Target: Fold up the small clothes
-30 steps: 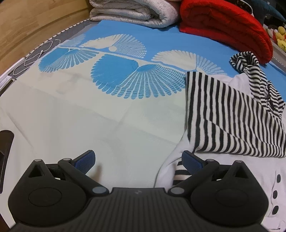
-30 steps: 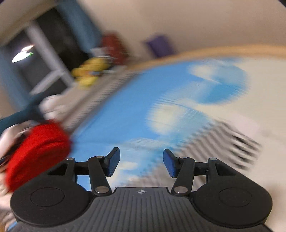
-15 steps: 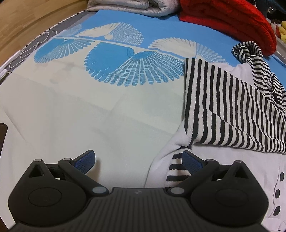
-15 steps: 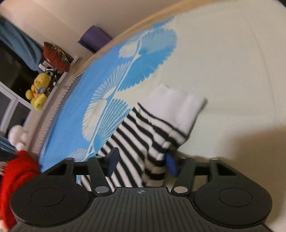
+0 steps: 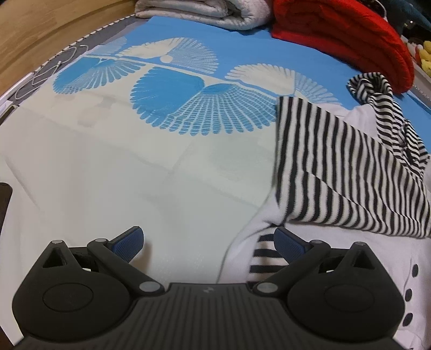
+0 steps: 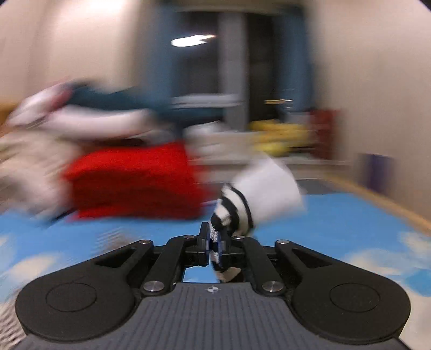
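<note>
A black-and-white striped garment [image 5: 336,172] lies over a white garment with dark buttons [image 5: 377,258] at the right of the bed. My left gripper [image 5: 207,237] hangs open just above the sheet. Its right fingertip is over a striped cuff [image 5: 262,258], and nothing is between its pads. In the blurred right wrist view my right gripper [image 6: 212,242] pinches a striped sleeve with a white cuff [image 6: 269,188]. The sleeve is lifted above the bed. The jaws are opening, and the cloth still sits between the pads.
A red folded blanket [image 5: 344,35] and a grey folded blanket [image 5: 204,13] lie at the far end of the bed. The blue-and-cream patterned sheet [image 5: 134,161] fills the left side. A dark object [image 5: 4,204] shows at the left edge. Yellow plush toys [image 5: 425,53] sit far right.
My right gripper closed on the striped sleeve, then swung fast across the bed and rolled, lifting the sleeve. The striped cloth in the left view shifted slightly. My left gripper stayed put.
</note>
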`<state>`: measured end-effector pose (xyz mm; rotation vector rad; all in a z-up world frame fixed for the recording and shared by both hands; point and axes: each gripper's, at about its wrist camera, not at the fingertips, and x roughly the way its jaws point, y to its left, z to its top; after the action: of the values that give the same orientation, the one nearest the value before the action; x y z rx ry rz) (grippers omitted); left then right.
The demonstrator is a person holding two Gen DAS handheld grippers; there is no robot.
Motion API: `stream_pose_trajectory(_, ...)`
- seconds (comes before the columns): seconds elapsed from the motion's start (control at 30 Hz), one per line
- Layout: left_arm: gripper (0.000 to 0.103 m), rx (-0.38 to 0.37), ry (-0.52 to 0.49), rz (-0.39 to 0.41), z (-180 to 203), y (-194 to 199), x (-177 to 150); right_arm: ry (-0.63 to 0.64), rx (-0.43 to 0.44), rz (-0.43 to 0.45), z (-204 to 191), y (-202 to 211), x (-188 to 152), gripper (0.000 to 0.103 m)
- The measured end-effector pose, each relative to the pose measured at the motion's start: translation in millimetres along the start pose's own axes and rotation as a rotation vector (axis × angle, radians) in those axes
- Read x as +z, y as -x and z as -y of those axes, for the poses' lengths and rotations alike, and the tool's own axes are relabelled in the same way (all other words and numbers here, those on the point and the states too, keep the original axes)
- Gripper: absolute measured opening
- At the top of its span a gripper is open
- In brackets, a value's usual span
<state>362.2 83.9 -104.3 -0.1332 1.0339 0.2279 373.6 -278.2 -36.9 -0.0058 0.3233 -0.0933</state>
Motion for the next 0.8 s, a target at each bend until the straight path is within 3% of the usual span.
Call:
stream_pose_trajectory(0.07, 0.103, -0.011, -0.007, 0.006, 1.0, 3.1, -0.3, 0.113, 0.139, -0.148, -58.5, -12.0, -43.4, 0.04)
stream_pose_trajectory(0.13, 0.103, -0.022, -0.005, 0.01, 0.2, 5.5, -0.1, 0.229, 0.207, -0.263, -90.7, -11.0, -85.8, 0.041)
stream_pose_trajectory(0.23, 0.103, -0.044, 0.0, 0.01, -2.3, 8.3, 0.3, 0.273, 0.175, -0.357, -89.3, -0.6, -113.6, 0.044)
stream_pose_trajectory(0.37, 0.103, -0.054, 0.012, 0.014, -1.4, 11.3, 1.3, 0.074, 0.122, -0.308, -41.7, 26.6, -88.5, 0.057)
stream_pose_trajectory(0.5, 0.103, -0.065, 0.006, 0.033, 7.4, 16.6, -0.4, -0.075, 0.008, -0.24, -4.8, 54.7, -87.8, 0.059)
stream_pose_trajectory(0.6, 0.103, -0.043, -0.058, 0.082, 21.9, 23.7, -5.4, -0.077, -0.025, -0.265, 5.7, 64.2, -92.7, 0.059)
stream_pose_trajectory(0.8, 0.103, -0.029, -0.172, 0.159, 50.8, 35.7, -15.1, 0.012, -0.007, -0.26, -2.0, 94.6, -95.3, 0.062)
